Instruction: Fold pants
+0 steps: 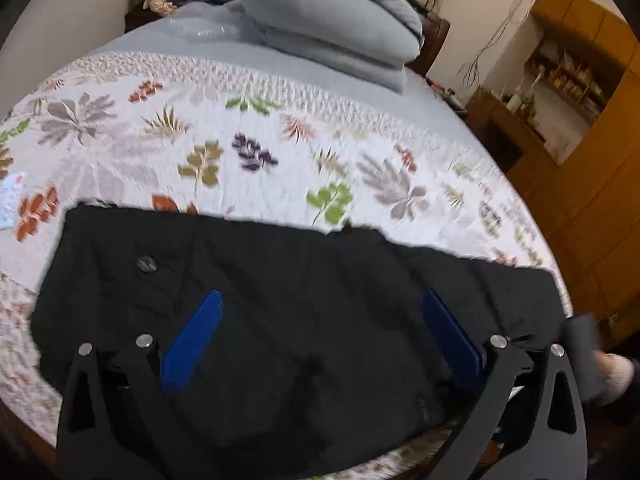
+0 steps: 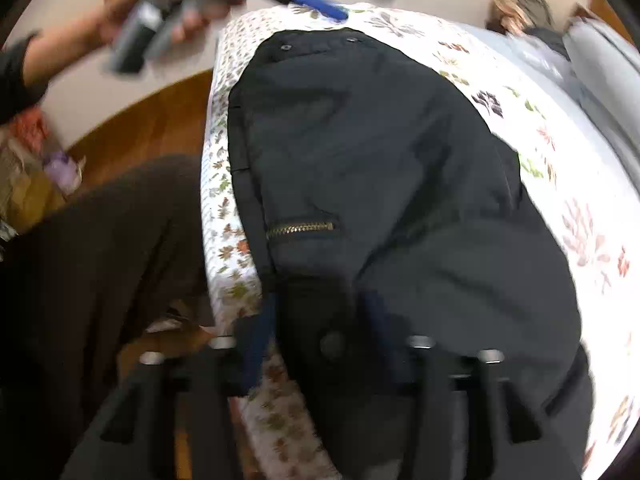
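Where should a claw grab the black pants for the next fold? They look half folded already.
Probably the black pants are best pinched at the end nearest the right claw, coming from above at the bed's near edge: there the cloth lies flat over the floral bedspread, so a finger can slide under.

A home bedroom: a bed (image 1: 360,128) under a leaf-print quilt (image 1: 248,152), grey pillows (image 1: 332,20) at its head, wooden shelving (image 1: 568,76) beside it.

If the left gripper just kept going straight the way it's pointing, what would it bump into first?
Most likely the black pants. The left gripper hangs open and angled down over them, with nothing between its fingers, though the blur makes the gap hard to judge.
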